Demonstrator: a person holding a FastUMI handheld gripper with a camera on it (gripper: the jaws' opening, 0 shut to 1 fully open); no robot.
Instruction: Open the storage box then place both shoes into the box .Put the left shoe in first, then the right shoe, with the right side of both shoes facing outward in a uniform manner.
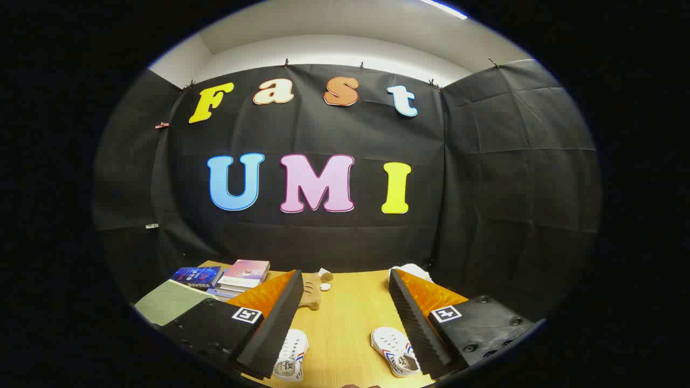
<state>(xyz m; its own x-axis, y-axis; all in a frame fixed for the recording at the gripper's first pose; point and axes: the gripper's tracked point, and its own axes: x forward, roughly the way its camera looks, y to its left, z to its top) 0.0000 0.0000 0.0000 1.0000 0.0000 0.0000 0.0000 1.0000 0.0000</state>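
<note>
Two small white shoes sit on the yellow wooden table, down low between the two fingers. The left shoe (291,355) is at about 7 o'clock, right by the inner side of the left finger, and it has red and blue stripes on its side. The right shoe (394,351) is at about 5 o'clock, right by the right finger, with the same stripes, and the two shoes lie well apart, both flat on their soles.
</note>
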